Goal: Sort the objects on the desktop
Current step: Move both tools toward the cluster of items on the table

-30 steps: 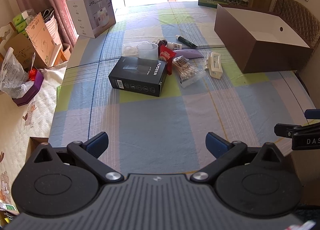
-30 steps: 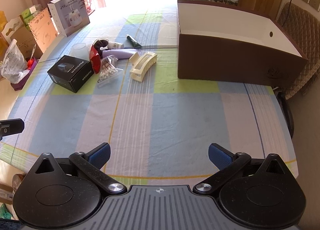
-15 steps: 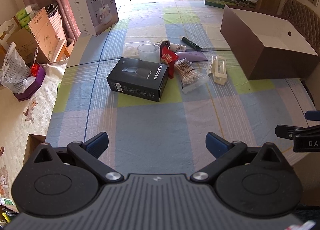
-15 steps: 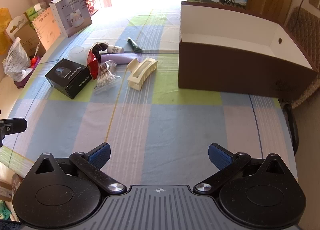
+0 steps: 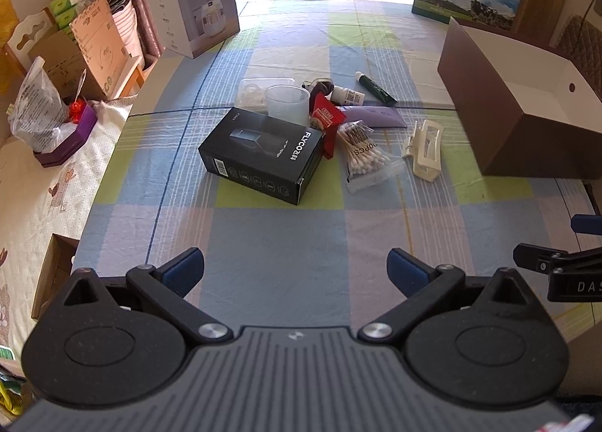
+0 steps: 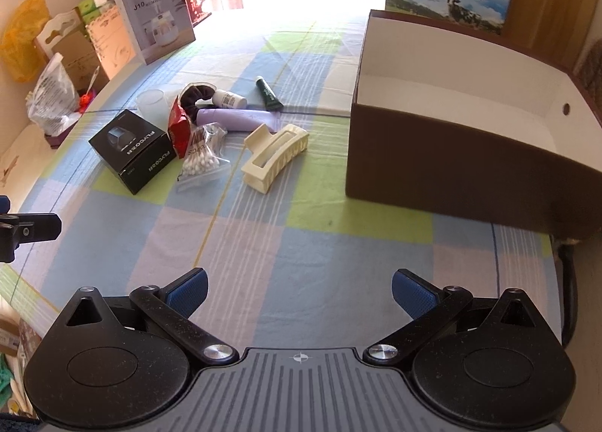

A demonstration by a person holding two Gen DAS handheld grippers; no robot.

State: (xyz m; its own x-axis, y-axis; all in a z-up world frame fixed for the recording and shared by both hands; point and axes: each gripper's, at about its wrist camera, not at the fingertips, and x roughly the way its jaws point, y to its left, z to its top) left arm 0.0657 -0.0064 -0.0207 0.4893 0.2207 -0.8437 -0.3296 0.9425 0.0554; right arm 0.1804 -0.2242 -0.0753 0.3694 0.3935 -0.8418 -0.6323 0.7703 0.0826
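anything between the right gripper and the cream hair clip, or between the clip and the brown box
Nothing visible. Only bare tablecloth lies between the open right gripper and the cream hair clip, and the strip from the clip to the brown box is clear too.

On your tabletop (image 6: 301, 244) the open box (image 6: 470, 168) sits right. Left of it lies the clip (image 6: 276, 155), then the swab bag (image 6: 201, 157), then the razor box (image 6: 131, 149) furthest left. Behind these you have the cup (image 6: 151, 104), scrunchie (image 6: 192, 97), bottle (image 6: 228, 99) and two tubes (image 6: 240, 119).
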